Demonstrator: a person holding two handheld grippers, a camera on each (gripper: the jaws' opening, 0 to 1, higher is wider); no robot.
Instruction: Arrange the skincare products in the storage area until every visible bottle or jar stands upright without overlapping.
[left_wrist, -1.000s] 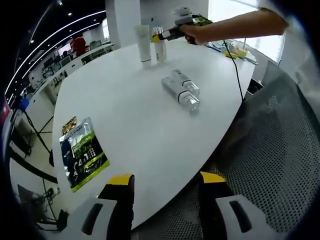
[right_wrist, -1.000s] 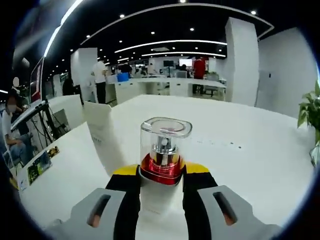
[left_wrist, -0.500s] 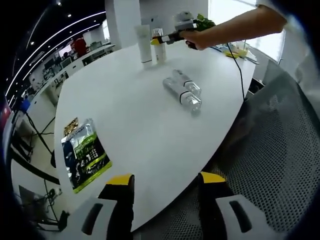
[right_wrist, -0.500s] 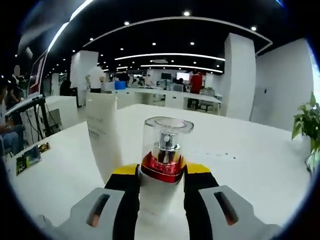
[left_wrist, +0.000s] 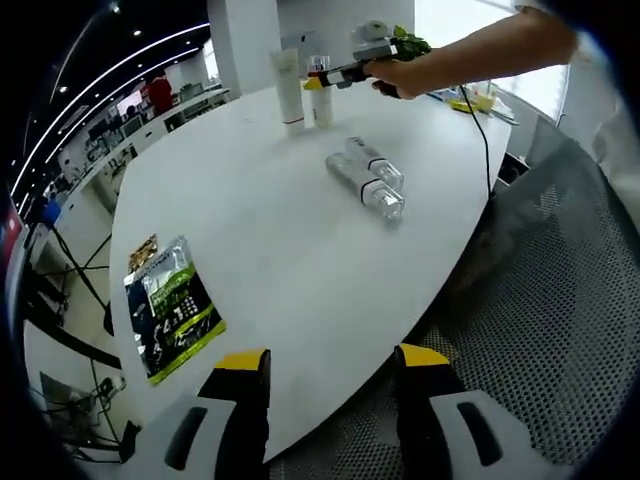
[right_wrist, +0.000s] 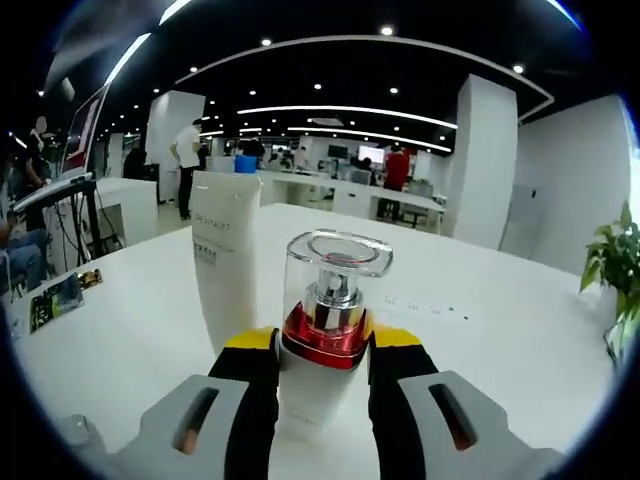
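Standing upright between the closed jaws of the right gripper (right_wrist: 320, 365): 1 red-collared pump bottle (right_wrist: 326, 330), just beside the white tube (right_wrist: 226, 250). Left gripper (left_wrist: 325, 385): open, empty, at the table (left_wrist: 260, 230) edge. 2 clear bottles (left_wrist: 366, 182) lie flat, well ahead, nearer the right gripper.

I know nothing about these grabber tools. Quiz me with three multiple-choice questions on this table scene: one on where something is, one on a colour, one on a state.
1. Where does the green packet lie?
A. near the table edge
B. beside the white tube
C. on the chair

2. What colour is the pump bottle's collar?
A. blue
B. red
C. green

3. How do the two clear bottles rest?
A. upright
B. stacked
C. on their sides

Answers: 1 A, it lies by the near rim. 2 B, a red ring under the clear cap. 3 C, both lie flat, side by side.
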